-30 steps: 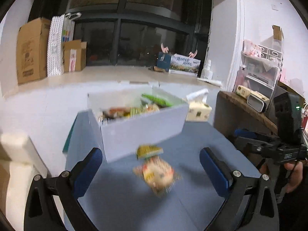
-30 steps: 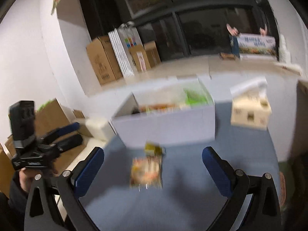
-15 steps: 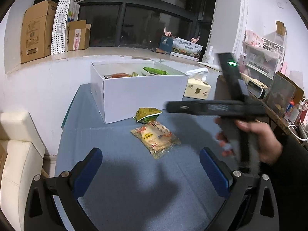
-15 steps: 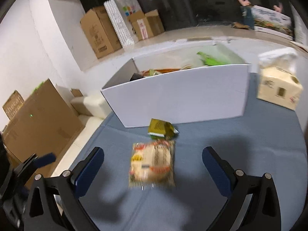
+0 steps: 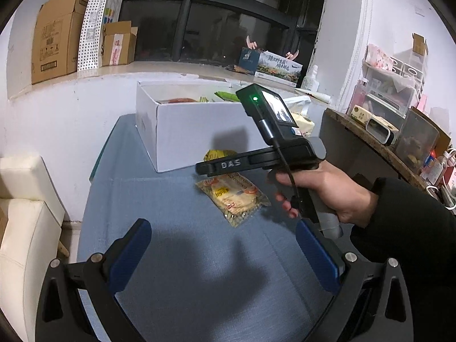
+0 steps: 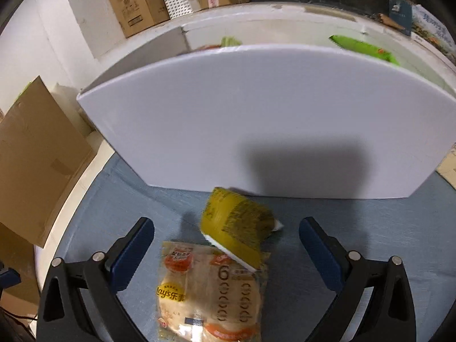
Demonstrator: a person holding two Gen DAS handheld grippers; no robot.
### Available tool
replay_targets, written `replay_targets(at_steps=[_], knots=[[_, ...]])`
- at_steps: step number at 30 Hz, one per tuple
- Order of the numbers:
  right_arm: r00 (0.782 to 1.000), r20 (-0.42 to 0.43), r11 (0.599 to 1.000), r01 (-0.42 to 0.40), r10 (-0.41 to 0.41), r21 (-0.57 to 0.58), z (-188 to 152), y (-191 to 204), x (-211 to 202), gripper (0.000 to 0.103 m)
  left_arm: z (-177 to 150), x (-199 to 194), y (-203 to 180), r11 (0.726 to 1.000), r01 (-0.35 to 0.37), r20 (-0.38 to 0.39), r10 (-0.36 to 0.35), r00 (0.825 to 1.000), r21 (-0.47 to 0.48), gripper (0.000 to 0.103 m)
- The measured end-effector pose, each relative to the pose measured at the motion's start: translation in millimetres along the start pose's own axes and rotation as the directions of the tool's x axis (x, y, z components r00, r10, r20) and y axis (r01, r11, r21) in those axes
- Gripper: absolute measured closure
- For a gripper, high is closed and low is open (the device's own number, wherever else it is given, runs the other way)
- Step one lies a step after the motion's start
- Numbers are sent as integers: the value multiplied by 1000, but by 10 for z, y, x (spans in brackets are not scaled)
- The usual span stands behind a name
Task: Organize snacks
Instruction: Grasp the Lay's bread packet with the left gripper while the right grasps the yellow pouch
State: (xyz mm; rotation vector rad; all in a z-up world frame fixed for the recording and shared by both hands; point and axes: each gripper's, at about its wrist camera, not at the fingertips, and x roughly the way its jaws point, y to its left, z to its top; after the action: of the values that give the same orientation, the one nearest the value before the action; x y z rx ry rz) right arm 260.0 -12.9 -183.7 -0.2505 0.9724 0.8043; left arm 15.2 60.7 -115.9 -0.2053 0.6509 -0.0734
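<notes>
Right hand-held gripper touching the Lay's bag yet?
Apart. Right wrist view: right hand-held gripper is open, blue pads either side of the Lay's bag, table visible between.

"DAS" in pale letters on the black arm of the right gripper (image 5: 228, 164) | "Lay's" yellow logo with Chinese characters on the clear chip packet (image 6: 211, 293) | large "6" on that packet
</notes>
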Motion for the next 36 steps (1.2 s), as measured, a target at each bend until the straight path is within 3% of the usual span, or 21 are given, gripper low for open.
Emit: replay_targets(at_steps=[1, 2, 4, 9, 15, 20, 27, 28, 29, 30, 34, 36], knots=[[998, 2, 998, 59, -59, -20, -9, 27, 4, 51, -7, 15, 1, 1000, -5, -4, 5, 1000, 0, 0], [996, 7, 995, 90, -90, -38, -15, 49, -6, 52, -10, 18, -3, 1000, -7, -6, 7, 1000, -2, 0], [999, 9, 998, 46, -46, -31, -35, 32, -60, 54, -10, 39, 1, 1000, -4, -12, 4, 1000, -8, 0], [994, 88, 997, 64, -60, -33, -94, 2, -430, 55, 30, 196, -18, 1000, -5, -40, 5, 999, -1, 0], [976, 216, 999, 30, -37, 35, -388, -183, -1301, 55, 222, 688, -212, 997, 5, -111, 4, 994, 77, 0], [951, 295, 995, 81, -95, 59, -717, -271, -1886, 55, 417, 1258, -414, 992, -57, -176, 76, 981, 114, 0], [945, 307, 988, 76, -114, 133, -1052, -480, -2099, 55, 442, 1864, -350, 984, -178, -272, 176, 946, 16, 0], [946, 306, 987, 68, -110, 144, -1097, -514, -2104, 55, 434, 1892, -351, 983, -185, -270, 181, 946, 12, 1], [946, 305, 987, 67, -110, 148, -1130, -532, -2111, 55, 428, 1896, -376, 979, -202, -253, 204, 946, 33, 8], [946, 303, 986, 70, -114, 150, -1154, -545, -2104, 55, 436, 1889, -392, 977, -208, -245, 212, 946, 41, 27], [946, 305, 986, 65, -111, 156, -1255, -570, -2127, 55, 454, 1741, -353, 991, -136, -231, 134, 964, 5, 26], [945, 308, 986, 62, -108, 155, -1267, -568, -2130, 55, 463, 1555, -351, 995, -103, -186, 102, 977, 5, 26]])
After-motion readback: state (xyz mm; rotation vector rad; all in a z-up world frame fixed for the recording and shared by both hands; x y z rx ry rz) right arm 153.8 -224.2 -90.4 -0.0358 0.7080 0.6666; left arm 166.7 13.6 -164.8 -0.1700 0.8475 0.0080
